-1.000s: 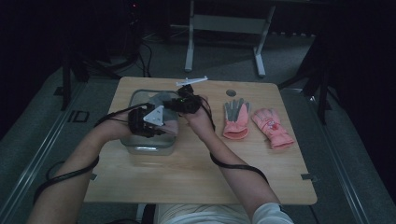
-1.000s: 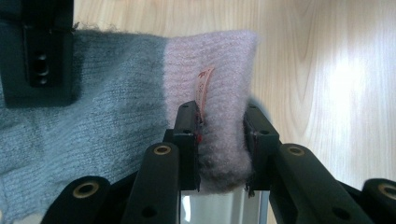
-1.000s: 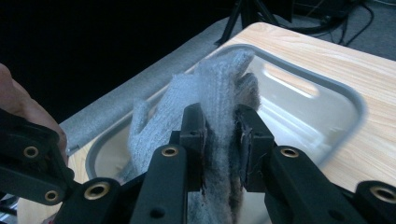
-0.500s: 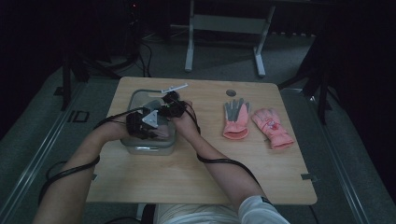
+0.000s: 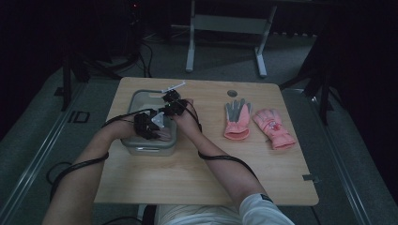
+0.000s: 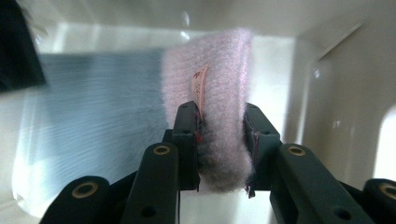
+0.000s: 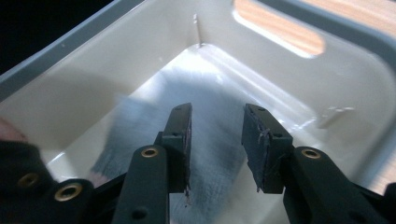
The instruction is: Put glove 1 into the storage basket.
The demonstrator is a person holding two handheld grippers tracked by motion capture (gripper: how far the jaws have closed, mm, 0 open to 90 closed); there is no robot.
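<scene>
Two gloves are lying flat on the wooden table [image 5: 187, 187], well apart from the grey bin [image 5: 141, 149] where I am working: a pink-and-grey glove [image 5: 236, 121] and, just beside it, a pink glove [image 5: 273, 128]. A third glove [image 6: 219, 107], a fuzzy pink one with a small tag at its cuff, is going down into the bin with me.

My left gripper [image 6: 220, 140] is clamping that fuzzy glove by a thick fold, its pads pressing in from both sides, and the rest is trailing toward the bin's far wall, with grey ribbed fabric (the glove's palm side, I think) spreading over the floor. My right gripper [image 7: 217, 140] is standing partly open with nothing between the jaws; they have just been opening, and under them the same grey fabric is lying on the bin floor.

I am judging this as the laying-down step: the glove is nearly settled inside. Next, my left jaws need to let go, and both grippers need to lift straight up without snagging the knit.

One bin, one table, three gloves, two grippers.
</scene>
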